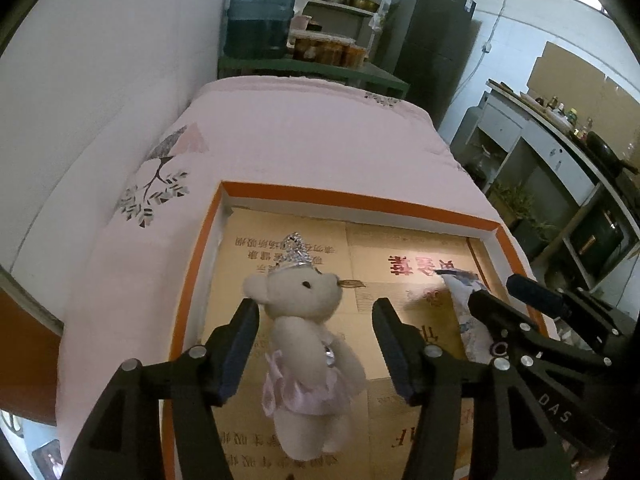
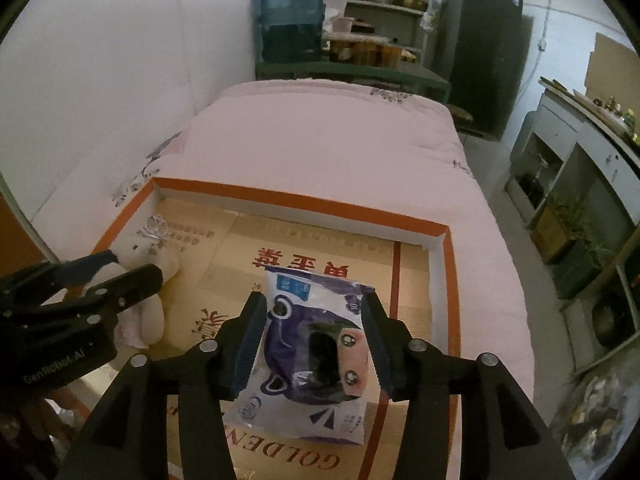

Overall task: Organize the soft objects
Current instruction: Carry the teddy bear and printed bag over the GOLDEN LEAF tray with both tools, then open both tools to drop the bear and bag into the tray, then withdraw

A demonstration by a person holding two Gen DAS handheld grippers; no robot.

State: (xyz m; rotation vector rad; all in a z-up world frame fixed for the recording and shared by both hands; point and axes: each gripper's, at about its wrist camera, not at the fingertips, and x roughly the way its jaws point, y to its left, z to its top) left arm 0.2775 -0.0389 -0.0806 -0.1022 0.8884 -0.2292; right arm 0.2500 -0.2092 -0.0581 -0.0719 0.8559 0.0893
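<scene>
A white teddy bear (image 1: 308,344) with a silver crown and pink skirt lies in the orange-rimmed tray (image 1: 352,202). My left gripper (image 1: 316,316) is open with its fingers on either side of the bear, not touching it. A plastic packet with a dark purple soft item (image 2: 316,344) lies in the same tray (image 2: 304,200). My right gripper (image 2: 314,312) is open around the packet, fingers close to its sides. The bear also shows in the right wrist view (image 2: 154,308), partly hidden by the left gripper. The packet shows in the left wrist view (image 1: 464,296).
The tray is lined with brown cardboard (image 2: 320,256) and sits on a pink quilted bed (image 1: 304,136) against a white wall. A water jug (image 1: 260,12) and shelves stand beyond the bed. A counter with bottles (image 1: 560,120) is on the right.
</scene>
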